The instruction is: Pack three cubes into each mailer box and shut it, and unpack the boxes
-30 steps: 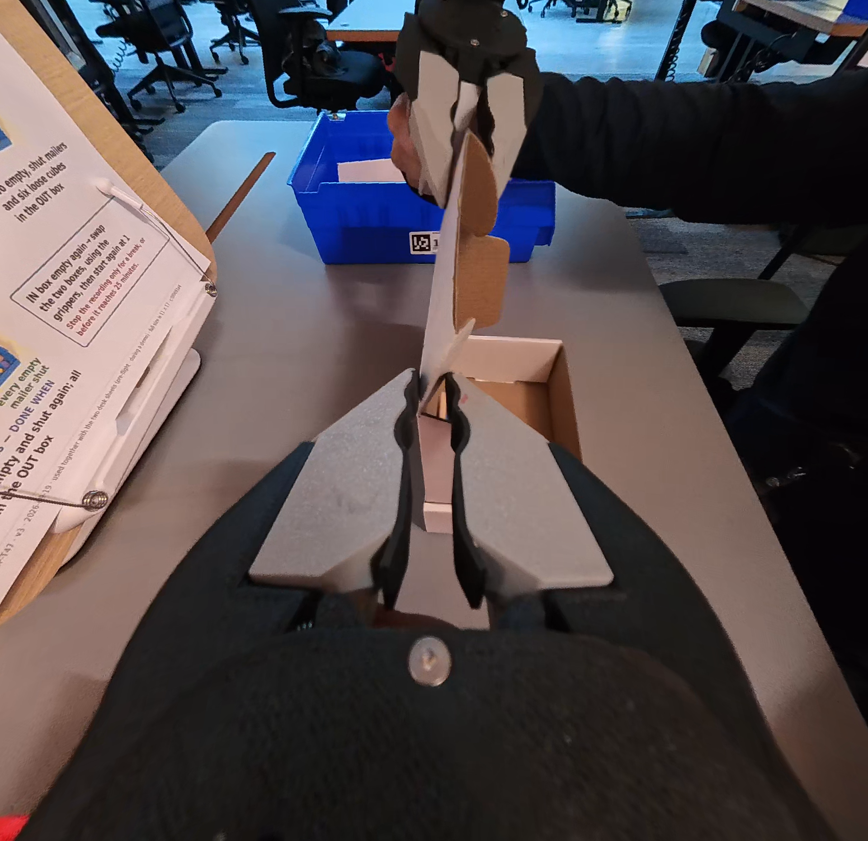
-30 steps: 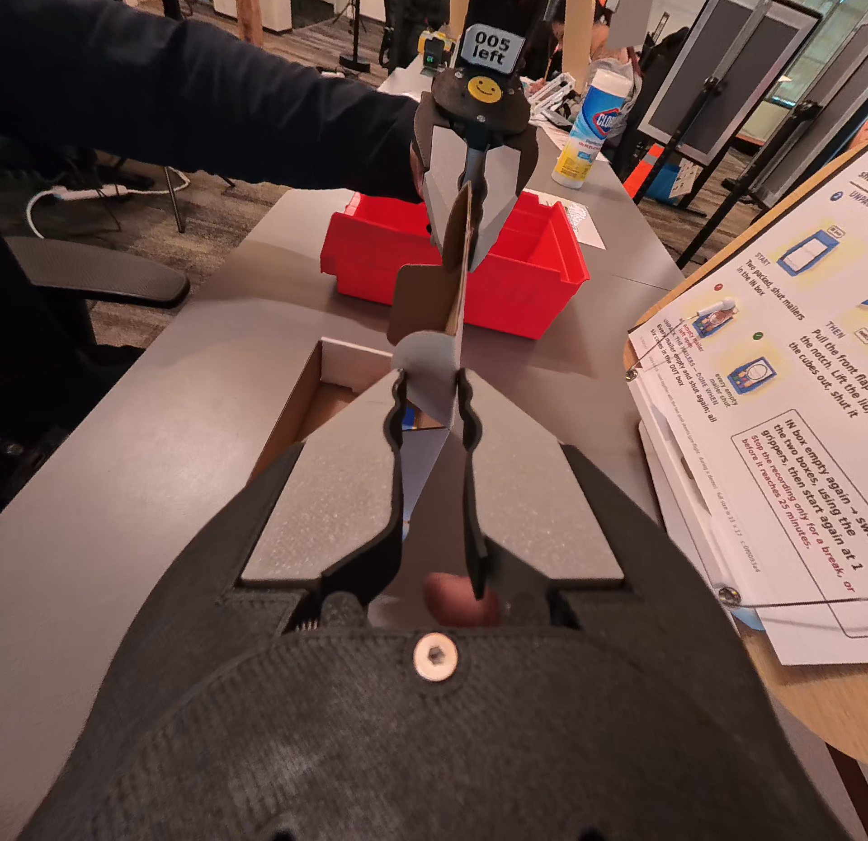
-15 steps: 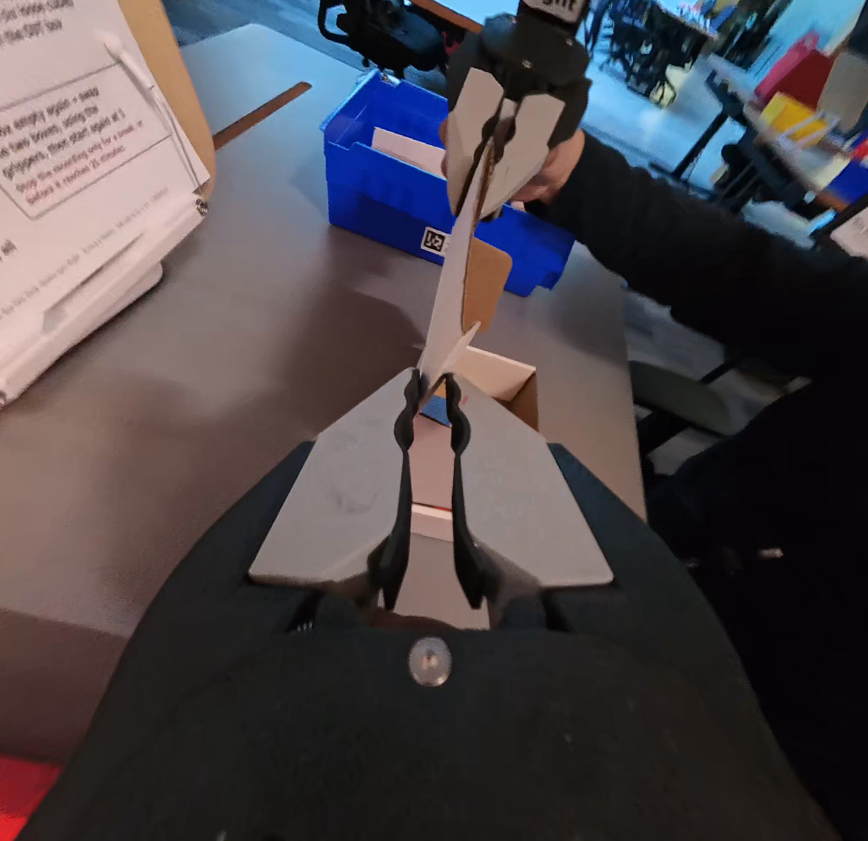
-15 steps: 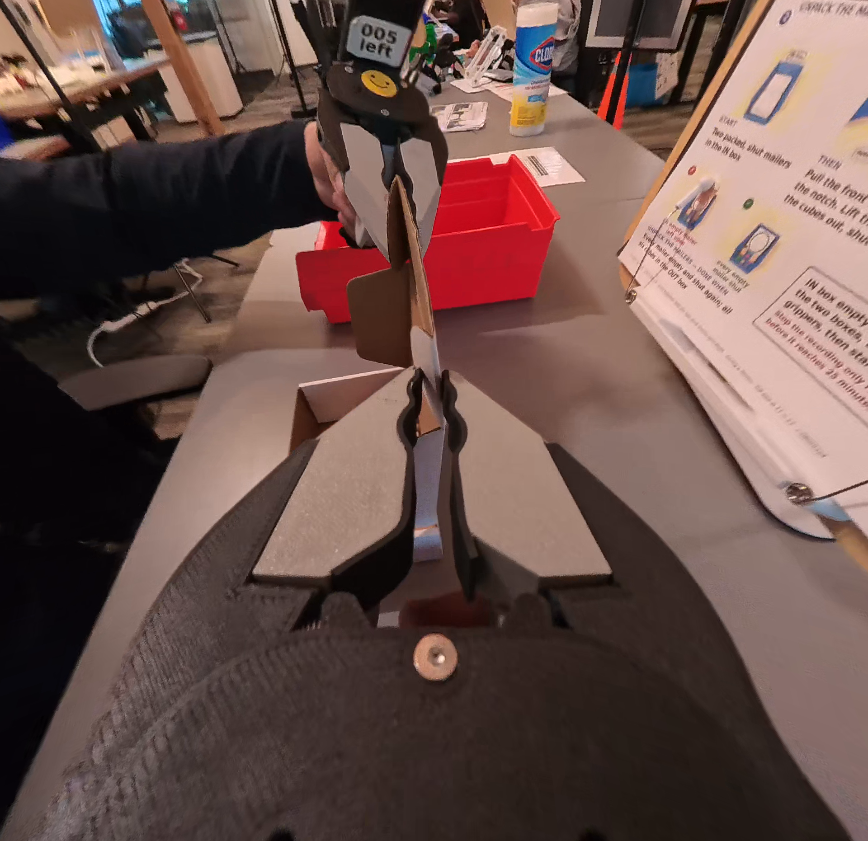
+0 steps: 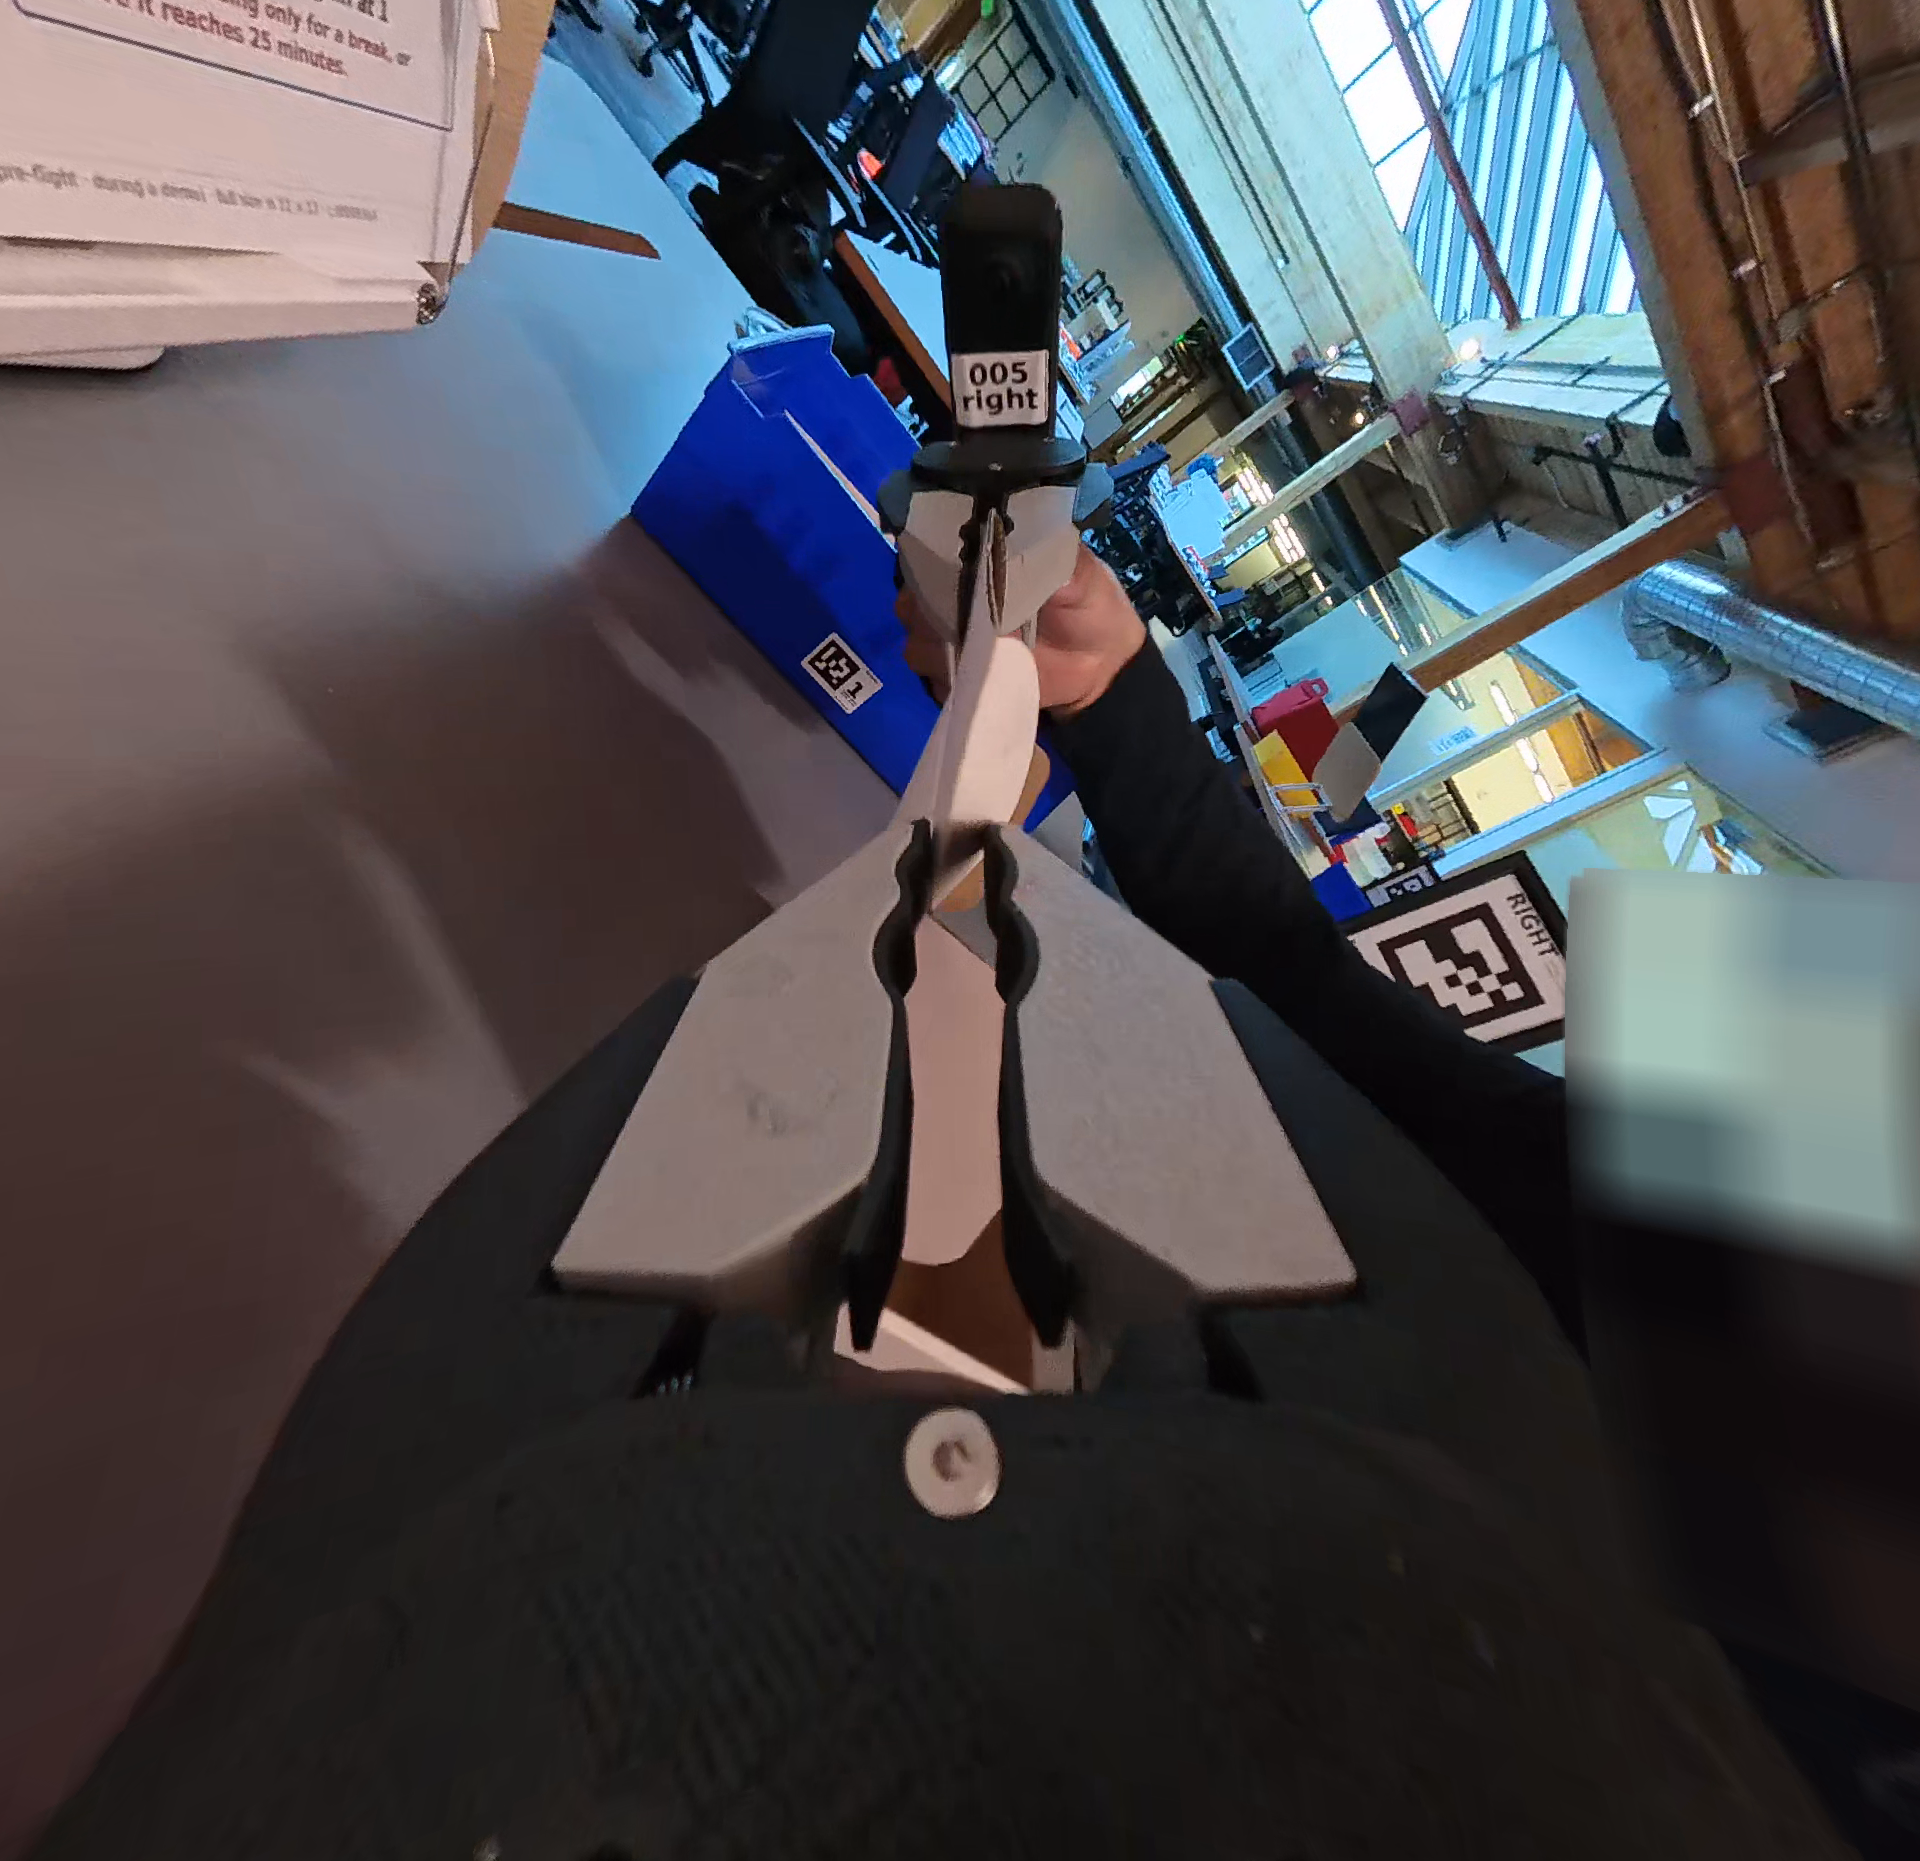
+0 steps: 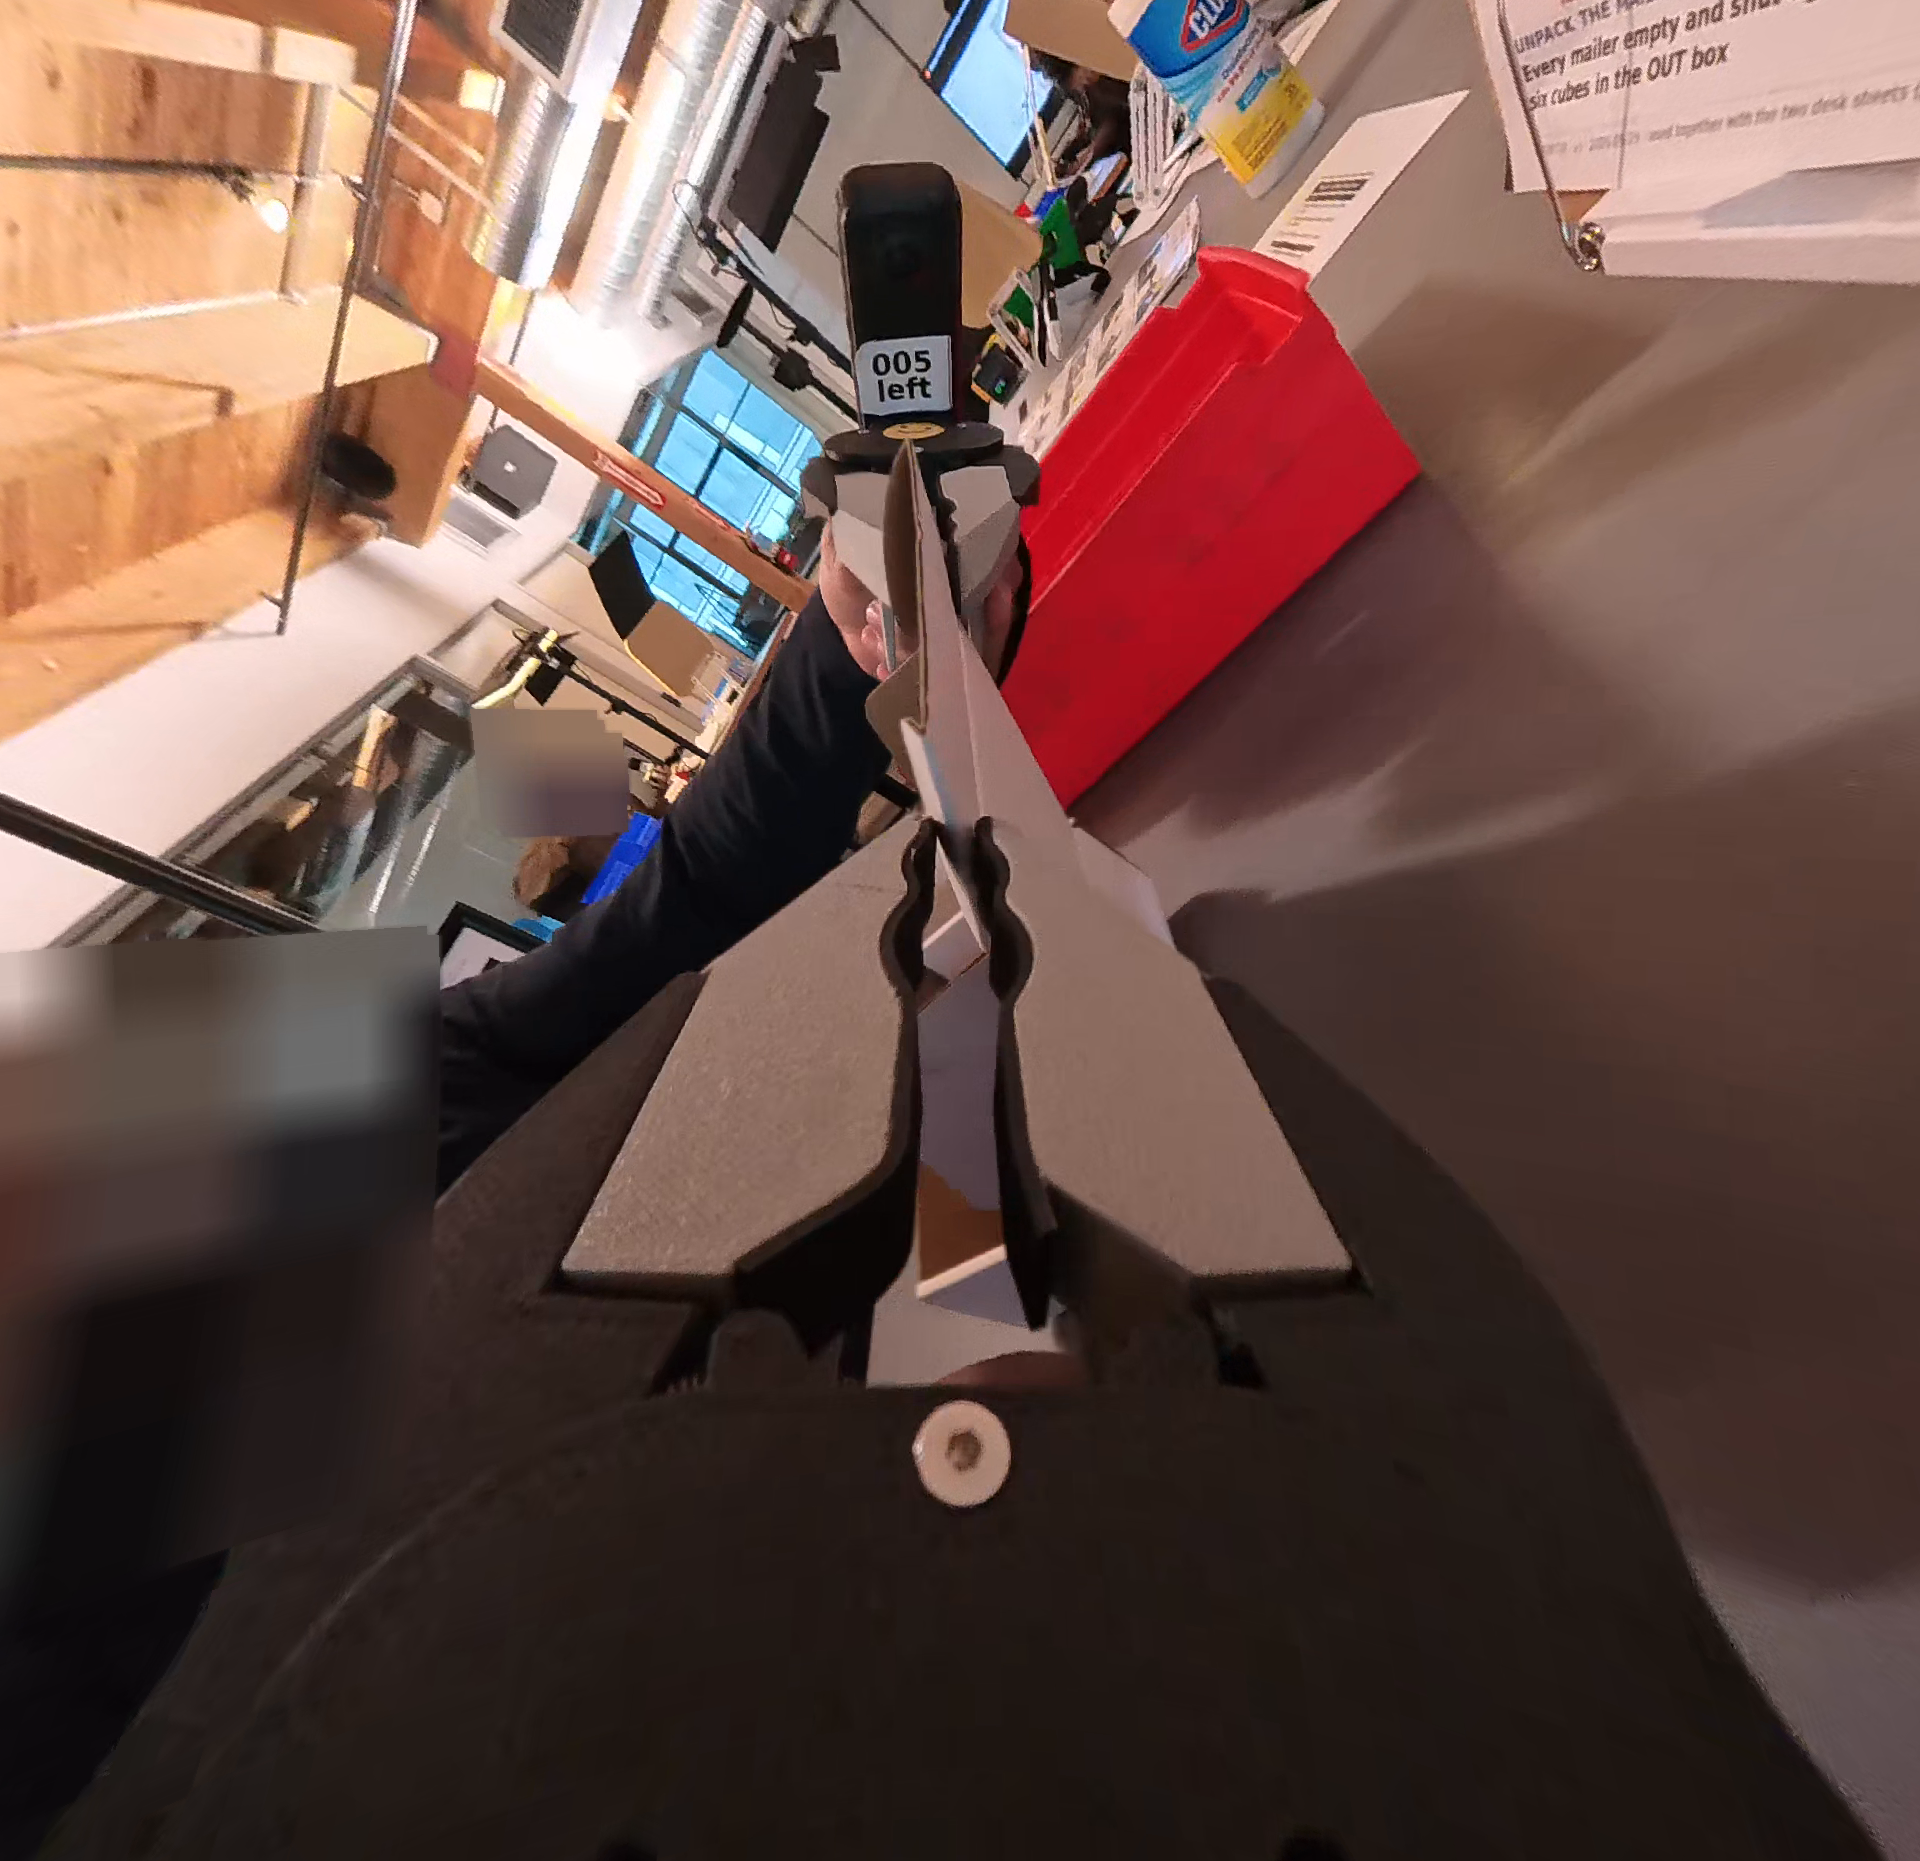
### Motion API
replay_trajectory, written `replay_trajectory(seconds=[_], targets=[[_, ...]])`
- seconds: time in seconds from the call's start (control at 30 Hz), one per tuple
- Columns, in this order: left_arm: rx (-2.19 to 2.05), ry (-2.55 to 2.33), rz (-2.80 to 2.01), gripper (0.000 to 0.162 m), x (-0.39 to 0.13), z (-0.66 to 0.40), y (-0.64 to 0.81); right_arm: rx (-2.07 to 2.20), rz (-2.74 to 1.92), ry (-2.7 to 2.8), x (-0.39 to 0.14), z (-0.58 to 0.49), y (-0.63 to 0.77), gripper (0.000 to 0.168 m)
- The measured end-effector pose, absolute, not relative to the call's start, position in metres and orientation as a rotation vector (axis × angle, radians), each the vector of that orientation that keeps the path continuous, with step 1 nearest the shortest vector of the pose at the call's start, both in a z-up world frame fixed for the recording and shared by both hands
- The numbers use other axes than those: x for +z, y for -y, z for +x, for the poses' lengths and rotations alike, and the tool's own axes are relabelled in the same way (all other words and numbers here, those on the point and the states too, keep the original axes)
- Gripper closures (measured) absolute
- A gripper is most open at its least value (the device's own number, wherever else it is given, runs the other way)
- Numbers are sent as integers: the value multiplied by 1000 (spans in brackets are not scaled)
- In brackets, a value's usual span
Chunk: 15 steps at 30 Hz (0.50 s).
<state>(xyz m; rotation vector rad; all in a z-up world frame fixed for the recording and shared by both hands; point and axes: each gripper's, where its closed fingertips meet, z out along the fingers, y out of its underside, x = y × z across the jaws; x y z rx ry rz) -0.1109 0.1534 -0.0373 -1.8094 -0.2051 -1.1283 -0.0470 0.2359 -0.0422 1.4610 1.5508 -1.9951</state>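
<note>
The mailer box (image 5: 971, 731) hangs in the air between the two grippers, edge-on to both cameras, its white and brown cardboard panels running from one to the other. The left gripper (image 5: 954, 861) has its jaws pinching one end of the cardboard, and the right gripper (image 6: 951, 840) pinches the opposite end. Both views are tilted, with the grey desk (image 5: 312, 720) alongside, a blue bin (image 5: 769, 523) behind the right gripper and a red bin (image 6: 1195, 481) behind the left.
</note>
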Motion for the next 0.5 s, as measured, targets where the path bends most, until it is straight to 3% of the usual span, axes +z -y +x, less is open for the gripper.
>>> replay_trajectory(seconds=[0.5], targets=[[-1281, 315, -1622, 157, -19, -108, -150, -2093, 1358, -1379, -20, -39, -231, 165]])
